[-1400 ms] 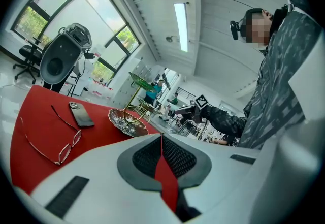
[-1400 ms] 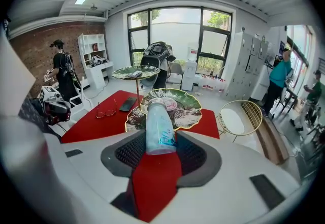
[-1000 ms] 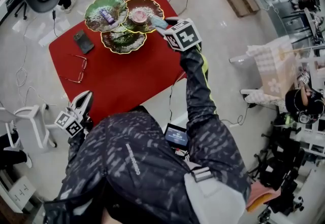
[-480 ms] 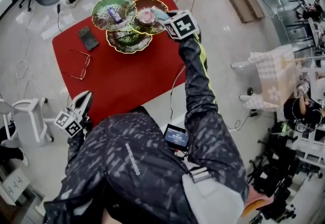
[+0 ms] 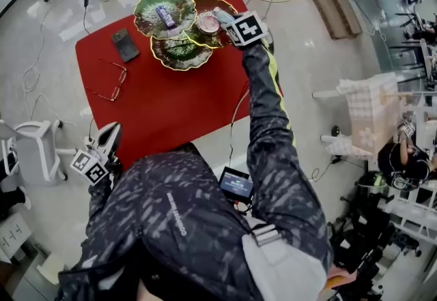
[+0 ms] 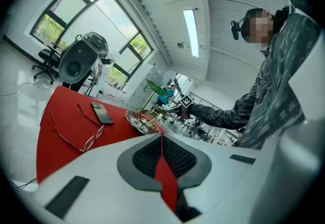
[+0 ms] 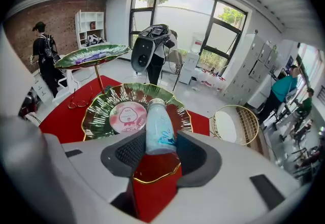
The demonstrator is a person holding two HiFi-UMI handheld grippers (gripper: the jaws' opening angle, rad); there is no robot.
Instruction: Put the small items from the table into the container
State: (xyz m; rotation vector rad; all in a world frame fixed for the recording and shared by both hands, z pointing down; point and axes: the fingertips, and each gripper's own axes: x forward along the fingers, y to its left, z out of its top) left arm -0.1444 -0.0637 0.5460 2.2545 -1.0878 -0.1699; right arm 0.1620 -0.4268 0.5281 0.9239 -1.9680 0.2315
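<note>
**Sorting by hand:** A person leans over a red table (image 5: 171,102) with a gripper in each hand. The right gripper (image 7: 160,142) is clamped on a small pale bottle (image 7: 159,126). Its jaws stand partway closed, and both pads press the bottle's sides. The bottle is tilted above a green-and-gold dish (image 7: 101,111) of the tiered stand at the table's far end. A round pink tin (image 7: 128,116) lies in that dish, just beside the bottle's neck. A higher green dish (image 5: 153,9) carries a small purple packet (image 5: 166,16).

The left gripper (image 6: 161,139) hangs low by the table's near edge, well apart from the stand. Its jaws are together with nothing between them. A dark phone (image 5: 125,45) and a pair of glasses (image 5: 113,84) lie on the red surface between the stand and the left gripper.
</note>
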